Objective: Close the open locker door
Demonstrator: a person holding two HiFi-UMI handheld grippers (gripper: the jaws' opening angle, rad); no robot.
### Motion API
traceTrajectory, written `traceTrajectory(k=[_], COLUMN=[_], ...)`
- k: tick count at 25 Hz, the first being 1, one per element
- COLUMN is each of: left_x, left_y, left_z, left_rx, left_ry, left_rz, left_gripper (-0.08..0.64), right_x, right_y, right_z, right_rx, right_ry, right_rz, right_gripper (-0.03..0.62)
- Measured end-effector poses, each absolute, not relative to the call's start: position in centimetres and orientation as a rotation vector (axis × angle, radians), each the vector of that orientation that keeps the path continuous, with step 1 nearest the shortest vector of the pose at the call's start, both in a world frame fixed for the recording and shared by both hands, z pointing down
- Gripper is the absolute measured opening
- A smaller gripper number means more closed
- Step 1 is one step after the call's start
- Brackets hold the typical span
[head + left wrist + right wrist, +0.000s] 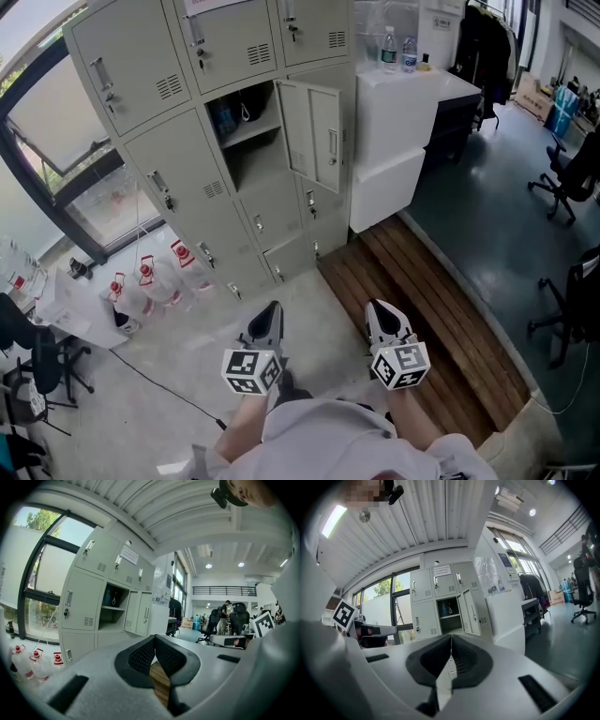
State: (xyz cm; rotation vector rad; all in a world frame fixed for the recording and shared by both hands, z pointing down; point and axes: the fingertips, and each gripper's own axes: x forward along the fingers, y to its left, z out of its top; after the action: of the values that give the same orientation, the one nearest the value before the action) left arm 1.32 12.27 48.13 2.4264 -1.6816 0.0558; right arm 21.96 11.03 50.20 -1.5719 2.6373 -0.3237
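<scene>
A grey bank of lockers (178, 159) stands ahead of me. One middle-row compartment (246, 131) is open, and its door (314, 134) swings out to the right. Inside I see a blue item and a dark hanging loop. The same open door (138, 612) shows in the left gripper view, and the door (469, 612) also in the right gripper view. My left gripper (270, 317) and right gripper (382, 314) are both held low in front of my body, well short of the lockers. Both are shut with nothing between the jaws.
A white cabinet (398, 141) with bottles on top adjoins the lockers on the right. Wooden decking (422, 309) lies in front of it. Several water jugs (150, 281) stand on the floor at left. Office chairs (567, 178) are at the far right.
</scene>
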Motion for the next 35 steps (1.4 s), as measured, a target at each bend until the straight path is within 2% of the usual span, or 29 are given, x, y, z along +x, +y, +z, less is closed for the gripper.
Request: traceTrajectory(k=[9, 22, 27, 35], left_x=[-0.6, -10.8, -12.9, -12.7], left_y=[4.0, -17.4, -20.5, -23.4], left_z=[49.3, 47.6, 47.8, 47.8], left_rx=[2.474, 2.612, 2.582, 2.505], left_ry=[-1.648, -1.486, -1.493, -1.58], left_rz=[0.081, 0.075, 0.04, -0.002], left_gripper=[0.008, 0.008, 0.008, 0.008], right_x=[19.8, 10.8, 8.2, 9.3], right_y=[4.2, -14.8, -18.3, -23.5], right_z=[52.1, 49.1, 49.2, 49.0], right_rx=[-1.616, -1.821, -1.823, -1.749], right_ry=[2.609, 2.451, 2.504, 2.588], right_rz=[-0.377, -0.267, -0.25, -0.226], right_gripper=[0.012, 0.013, 0.014, 0.014])
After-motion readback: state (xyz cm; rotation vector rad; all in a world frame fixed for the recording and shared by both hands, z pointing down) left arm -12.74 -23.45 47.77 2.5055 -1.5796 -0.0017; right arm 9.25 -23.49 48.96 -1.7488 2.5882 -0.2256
